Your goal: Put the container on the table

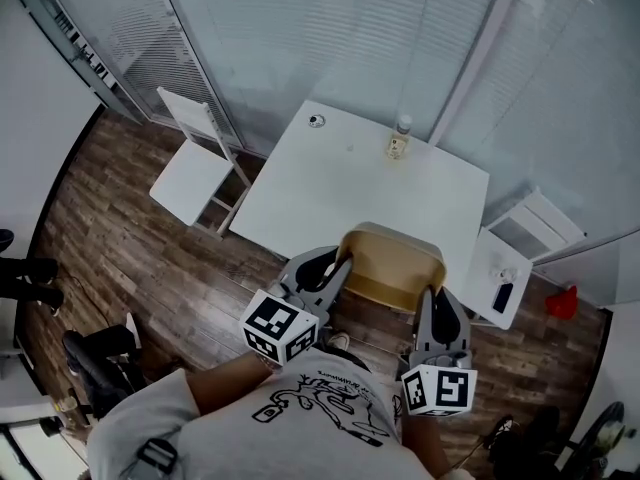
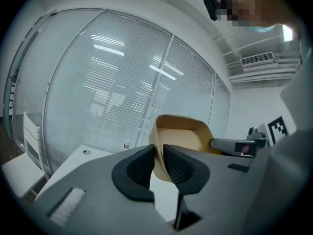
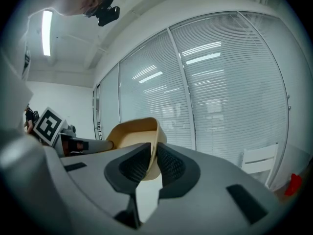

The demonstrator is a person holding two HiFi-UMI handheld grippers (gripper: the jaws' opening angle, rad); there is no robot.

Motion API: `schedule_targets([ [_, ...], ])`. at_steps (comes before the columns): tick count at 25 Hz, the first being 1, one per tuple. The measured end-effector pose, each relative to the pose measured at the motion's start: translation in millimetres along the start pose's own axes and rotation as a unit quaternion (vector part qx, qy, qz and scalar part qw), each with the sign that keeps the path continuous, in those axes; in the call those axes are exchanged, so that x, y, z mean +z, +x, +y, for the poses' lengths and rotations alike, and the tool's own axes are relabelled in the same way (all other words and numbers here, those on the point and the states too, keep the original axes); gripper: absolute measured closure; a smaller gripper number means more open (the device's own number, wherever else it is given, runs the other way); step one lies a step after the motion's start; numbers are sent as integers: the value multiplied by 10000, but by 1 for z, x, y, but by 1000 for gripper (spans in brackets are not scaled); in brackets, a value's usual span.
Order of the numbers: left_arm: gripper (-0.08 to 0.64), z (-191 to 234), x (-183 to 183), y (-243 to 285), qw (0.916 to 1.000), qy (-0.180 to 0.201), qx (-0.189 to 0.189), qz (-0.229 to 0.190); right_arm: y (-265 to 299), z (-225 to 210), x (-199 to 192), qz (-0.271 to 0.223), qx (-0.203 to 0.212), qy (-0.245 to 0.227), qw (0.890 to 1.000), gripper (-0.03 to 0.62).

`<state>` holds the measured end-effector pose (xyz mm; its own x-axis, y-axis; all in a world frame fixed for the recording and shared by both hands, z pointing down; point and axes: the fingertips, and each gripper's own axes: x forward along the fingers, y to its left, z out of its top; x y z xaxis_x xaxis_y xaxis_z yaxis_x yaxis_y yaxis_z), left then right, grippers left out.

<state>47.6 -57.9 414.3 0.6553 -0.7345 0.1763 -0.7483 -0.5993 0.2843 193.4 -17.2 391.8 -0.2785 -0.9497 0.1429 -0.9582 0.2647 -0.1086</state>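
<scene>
Here, in the head view, the tan container (image 1: 392,263) is in the lower centre of the frame, carried between the two tongs; its upper rim overlaps the near edge of the white table (image 1: 300,183) in the picture. The left gripper (image 1: 338,261) grasps the container's left wall and the right gripper (image 1: 432,294) grasps its right wall. A small bottle (image 1: 399,139) stands near the table's far edge, in the upper centre. A white chair (image 1: 195,173) is to the left of the table, and a second white chair (image 1: 515,253) is to the right, with a dark flat item (image 1: 503,296) lying on it. A red object (image 1: 562,303) lies on the wooden floor at the right edge. In the left gripper view, the left gripper (image 2: 157,156) has its jaws clenched on the thin wall of the container (image 2: 181,136), which fills the centre; the right gripper (image 2: 239,145) touches the container from the right side, and the table (image 2: 73,163) is in the lower left. In the right gripper view, the right gripper (image 3: 152,160) has its jaws pressed on the opposite wall of the container (image 3: 132,133), and the left gripper (image 3: 80,144) comes in from the left.
</scene>
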Motion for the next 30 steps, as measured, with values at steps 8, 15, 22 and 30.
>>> schedule_targets([
  [8,506,54,25,44,10000,-27,-90,-25,72,-3,15,-19,-107,-105,9999,557],
  [15,506,104,47,83,9996,-5,-280,18,134,-4,26,-31,-292,-166,9994,557],
  [22,506,138,60,111,9986,22,-516,83,176,-5,28,-26,-510,-154,9986,557],
  [30,506,156,56,128,9978,-43,-618,225,197,-9,21,90,-595,-183,9980,557],
])
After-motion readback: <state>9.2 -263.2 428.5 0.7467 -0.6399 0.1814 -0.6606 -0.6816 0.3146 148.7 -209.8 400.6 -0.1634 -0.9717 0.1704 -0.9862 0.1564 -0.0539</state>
